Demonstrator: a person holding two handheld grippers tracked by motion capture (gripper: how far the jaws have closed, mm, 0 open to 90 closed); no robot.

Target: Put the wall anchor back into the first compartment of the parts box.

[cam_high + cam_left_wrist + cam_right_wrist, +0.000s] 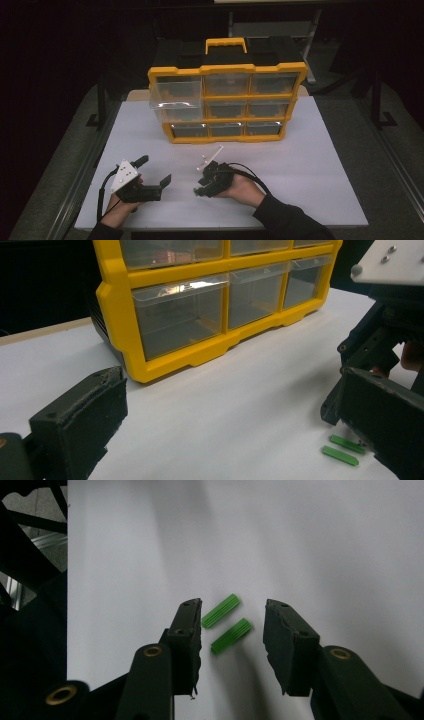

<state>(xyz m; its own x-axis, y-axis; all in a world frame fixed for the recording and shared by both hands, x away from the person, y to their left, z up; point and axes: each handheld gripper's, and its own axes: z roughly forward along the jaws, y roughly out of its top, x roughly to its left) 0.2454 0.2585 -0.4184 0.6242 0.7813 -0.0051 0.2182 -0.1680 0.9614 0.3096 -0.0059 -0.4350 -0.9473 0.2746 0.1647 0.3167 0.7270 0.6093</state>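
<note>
Two small green ribbed wall plugs (221,611) (231,636) lie side by side on the white table top (300,165). My right gripper (233,611) points down over them, one jaw on each side. The left jaw stands close by the upper plug, the right jaw is well apart, and neither pad presses on a plug. In the high view the right gripper (199,186) sits near the table's front middle. My left gripper (155,170) rests to its left, open, with nothing between its fingers. The left gripper view has both plugs (347,444) at its lower right.
A yellow organizer (227,68) with clear drawers stands at the back of the table. Its top left drawer (176,95) is pulled out. The table top ends in dark floor on both sides. Bare white surface lies between the grippers and the organizer.
</note>
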